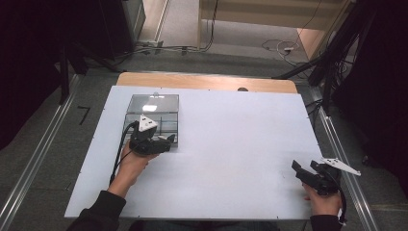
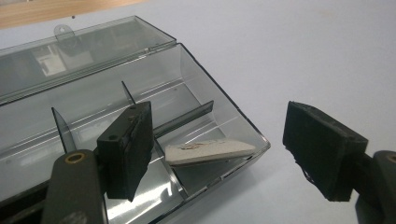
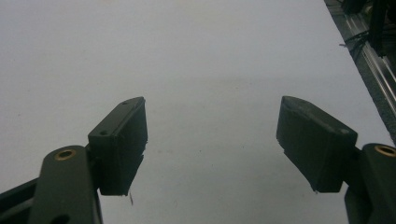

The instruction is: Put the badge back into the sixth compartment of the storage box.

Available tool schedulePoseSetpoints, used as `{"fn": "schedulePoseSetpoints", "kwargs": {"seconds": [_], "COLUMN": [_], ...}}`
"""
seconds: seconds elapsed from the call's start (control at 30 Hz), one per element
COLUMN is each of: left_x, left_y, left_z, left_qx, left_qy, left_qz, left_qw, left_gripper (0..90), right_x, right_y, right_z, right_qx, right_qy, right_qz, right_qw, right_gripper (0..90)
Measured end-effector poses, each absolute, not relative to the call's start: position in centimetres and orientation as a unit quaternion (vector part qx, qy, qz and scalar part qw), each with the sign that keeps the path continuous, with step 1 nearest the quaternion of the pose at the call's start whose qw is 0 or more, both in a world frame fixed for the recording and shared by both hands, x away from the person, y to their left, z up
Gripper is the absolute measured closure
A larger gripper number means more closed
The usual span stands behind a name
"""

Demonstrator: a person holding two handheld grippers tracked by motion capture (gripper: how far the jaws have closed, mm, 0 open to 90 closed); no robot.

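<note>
The white wedge (image 2: pixel 210 151) is seen lying free in the clear box (image 2: pixel 224 100) between the parted left fingers (image 2: pixel 126 149), long axis crosswise, while the right fingers (image 3: pixel 121 144) are held apart over bare counter (image 3: pixel 210 70).

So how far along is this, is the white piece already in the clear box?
Looks mostly done: the white piece lies in a corner compartment of the clear box, free of the left gripper, whose jaws stand open around it. The lid is still open, so closing it may remain. The right gripper waits open, off to the side.
</note>
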State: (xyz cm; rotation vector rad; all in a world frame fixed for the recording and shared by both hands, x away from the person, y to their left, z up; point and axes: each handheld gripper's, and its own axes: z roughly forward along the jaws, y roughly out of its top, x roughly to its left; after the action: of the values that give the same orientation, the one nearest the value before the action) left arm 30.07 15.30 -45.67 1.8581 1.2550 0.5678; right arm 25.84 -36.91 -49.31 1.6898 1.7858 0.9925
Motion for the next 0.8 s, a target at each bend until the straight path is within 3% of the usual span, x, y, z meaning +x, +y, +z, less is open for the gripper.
{"fn": "schedulePoseSetpoints", "kwargs": {"seconds": [0.8], "left_x": [29.41], "left_y": [16.18], "left_z": [-45.85], "left_qx": [0.726], "left_qy": [0.504], "left_qz": [0.227], "left_qw": [0.409], "left_gripper": [23.0], "right_x": [25.8], "right_y": [-36.85], "right_z": [-49.29], "right_qx": [0.62], "right_qy": [0.653], "right_qz": [0.362], "right_qw": [0.24], "right_gripper": [23.2]}}
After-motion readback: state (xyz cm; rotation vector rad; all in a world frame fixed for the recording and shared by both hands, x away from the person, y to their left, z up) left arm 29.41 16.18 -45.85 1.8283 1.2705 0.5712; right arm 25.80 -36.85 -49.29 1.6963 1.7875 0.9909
